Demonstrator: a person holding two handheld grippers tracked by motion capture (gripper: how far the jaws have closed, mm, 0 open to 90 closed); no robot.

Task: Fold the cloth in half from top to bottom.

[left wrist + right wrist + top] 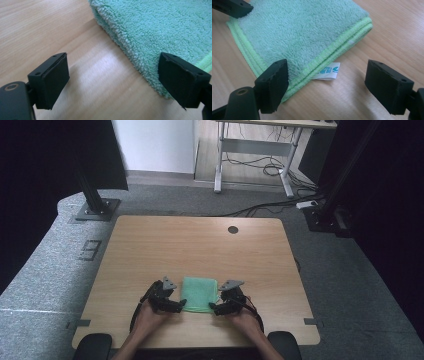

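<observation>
Both grippers sit low at the near edge of the table (150,240), and you've got them flanking the folded green towel (199,293) like bookends. Your left gripper (178,305) has its jaws spread wide, nothing between them but bare wood; in the left gripper view one jaw hangs over the towel's (160,30) fluffy folded edge, the other over open tabletop. That looks like a line-up on the near left corner, not a grab yet.

Your right gripper (214,308) is spread as well. In the right gripper view, one jaw is over the stitched hem of the towel (299,32) and the other over wood, with the little white label (329,71) poking out from under the layers between them. That hem side shows stacked edges, so it's the open side of the fold, a sensible place to pick up a layer.

Towel lies flat, squared to the table, near centre, close to you. My read: you're set to pinch both near corners together.
</observation>
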